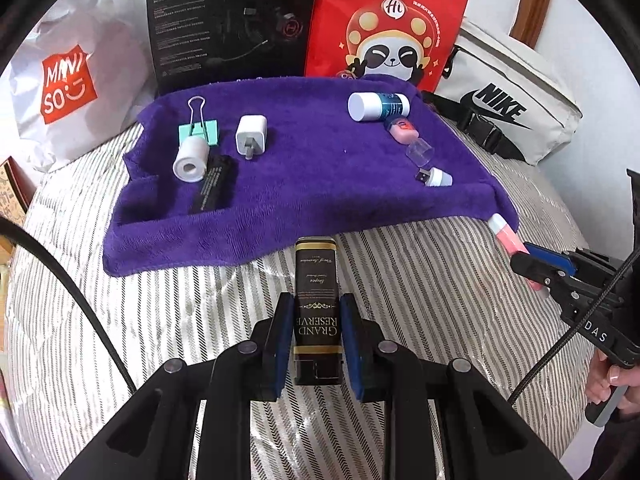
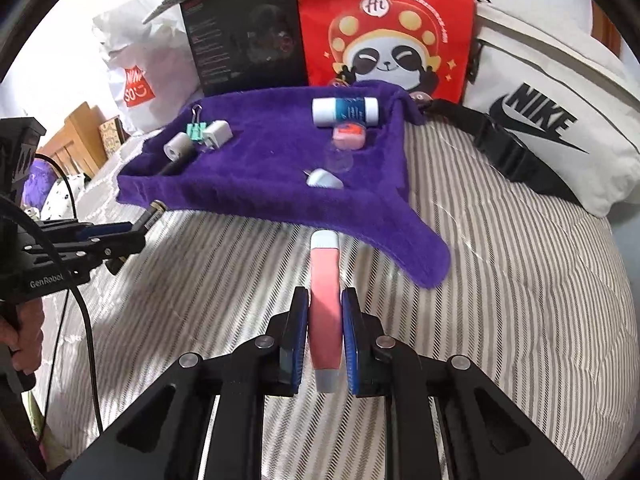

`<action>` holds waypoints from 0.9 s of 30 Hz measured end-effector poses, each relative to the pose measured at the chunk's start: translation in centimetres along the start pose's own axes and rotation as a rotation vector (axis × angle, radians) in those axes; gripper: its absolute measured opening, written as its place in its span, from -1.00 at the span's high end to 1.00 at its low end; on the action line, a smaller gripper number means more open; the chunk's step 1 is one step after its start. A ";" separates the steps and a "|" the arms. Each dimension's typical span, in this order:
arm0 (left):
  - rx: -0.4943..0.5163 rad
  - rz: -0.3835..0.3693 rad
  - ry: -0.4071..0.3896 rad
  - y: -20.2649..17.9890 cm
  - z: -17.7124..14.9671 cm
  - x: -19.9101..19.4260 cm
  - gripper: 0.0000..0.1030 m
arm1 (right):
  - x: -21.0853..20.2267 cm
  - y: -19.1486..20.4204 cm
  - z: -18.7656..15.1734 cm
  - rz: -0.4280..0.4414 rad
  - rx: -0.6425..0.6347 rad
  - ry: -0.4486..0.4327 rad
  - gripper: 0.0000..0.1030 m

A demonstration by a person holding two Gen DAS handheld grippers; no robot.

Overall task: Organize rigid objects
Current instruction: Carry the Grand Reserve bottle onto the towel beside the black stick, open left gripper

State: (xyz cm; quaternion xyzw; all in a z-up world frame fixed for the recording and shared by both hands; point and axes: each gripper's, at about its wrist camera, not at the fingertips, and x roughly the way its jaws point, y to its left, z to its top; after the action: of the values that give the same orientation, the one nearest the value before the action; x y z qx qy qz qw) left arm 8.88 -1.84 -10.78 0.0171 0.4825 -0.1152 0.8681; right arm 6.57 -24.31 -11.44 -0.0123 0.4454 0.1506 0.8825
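My left gripper (image 1: 316,312) is shut on a black "Grand Reserve" box (image 1: 316,280), held just in front of the purple towel (image 1: 296,184). My right gripper (image 2: 325,312) is shut on a pink tube with a white cap (image 2: 326,280), near the towel's (image 2: 256,160) front right corner; it also shows in the left wrist view (image 1: 508,236). On the towel's left lie a green binder clip (image 1: 199,128), a white roll (image 1: 191,159), a white charger (image 1: 251,134) and a black tube (image 1: 212,186). On its right lie a white-and-blue bottle (image 1: 378,106), a pink case (image 1: 402,129), a clear cap (image 1: 420,153) and a white USB plug (image 1: 436,177).
The towel lies on a striped bed cover (image 1: 420,280). Behind it stand a Miniso bag (image 1: 68,84), a black box (image 1: 228,20) and a red panda bag (image 1: 388,20). A white Nike bag (image 1: 508,104) lies at the back right.
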 end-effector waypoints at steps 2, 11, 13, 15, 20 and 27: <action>0.004 0.001 -0.005 0.1 0.4 -0.3 0.56 | 0.0 0.4 0.5 0.000 -0.011 -0.004 0.68; -0.019 -0.001 -0.034 1.6 2.4 -1.5 0.56 | -0.1 1.7 2.6 0.022 -0.041 -0.027 0.68; -0.021 -0.006 -0.036 1.9 2.9 -1.6 0.56 | -0.2 1.7 2.8 0.028 -0.040 -0.031 0.68; -0.019 -0.008 -0.039 2.1 3.4 -1.6 0.56 | -0.1 1.8 3.0 0.032 -0.039 -0.031 0.68; -0.028 -0.026 -0.041 2.6 4.7 -1.1 0.56 | 0.0 1.9 3.8 0.032 -0.039 -0.038 0.68; -0.017 -0.035 -0.027 3.2 7.1 0.3 0.56 | 0.5 1.7 5.3 0.036 -0.029 -0.051 0.68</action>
State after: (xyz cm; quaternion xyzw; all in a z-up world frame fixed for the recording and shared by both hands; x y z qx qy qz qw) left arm 15.62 0.19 -7.48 -0.0001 0.4720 -0.1266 0.8724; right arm 10.52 -21.71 -8.46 -0.0134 0.4206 0.1733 0.8904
